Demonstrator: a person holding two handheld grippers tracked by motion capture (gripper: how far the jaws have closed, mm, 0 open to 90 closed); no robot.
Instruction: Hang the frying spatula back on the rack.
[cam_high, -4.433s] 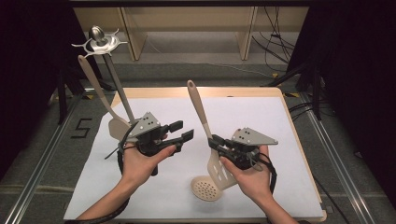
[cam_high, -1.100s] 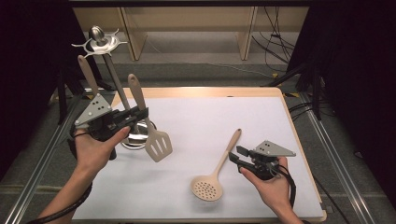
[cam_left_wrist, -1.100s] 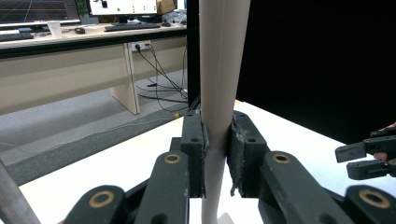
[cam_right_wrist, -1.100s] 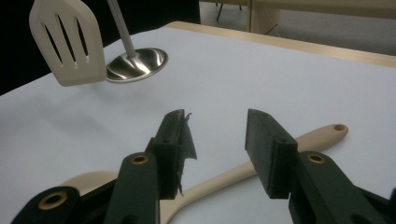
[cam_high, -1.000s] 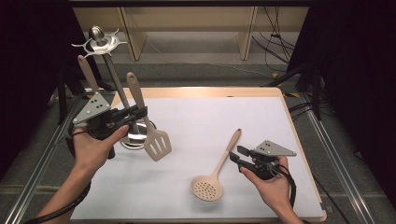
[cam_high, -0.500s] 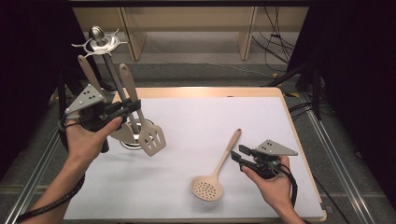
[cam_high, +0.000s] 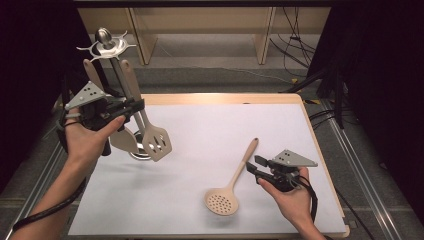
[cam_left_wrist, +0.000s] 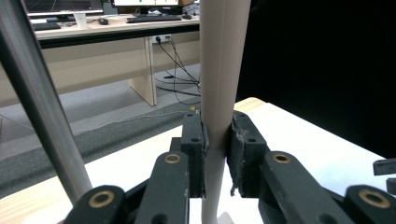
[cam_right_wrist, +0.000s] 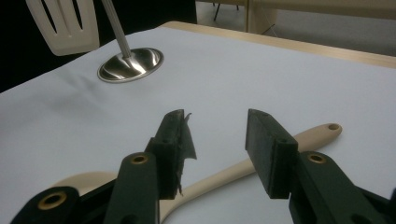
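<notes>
While my left tongs (cam_high: 131, 106) are clamping the handle of the slotted turner (cam_high: 156, 144), its blade is hanging in the air just above the round steel base of the utensil stand (cam_high: 111, 46) at the table's left edge. Beside it a second spatula (cam_high: 121, 140) is hanging from the stand. My right tongs (cam_high: 253, 165) are resting with jaws apart, gripping nothing, just above the handle of the skimmer spoon (cam_high: 222, 202), which is lying flat on the white mat (cam_high: 210, 125).
</notes>
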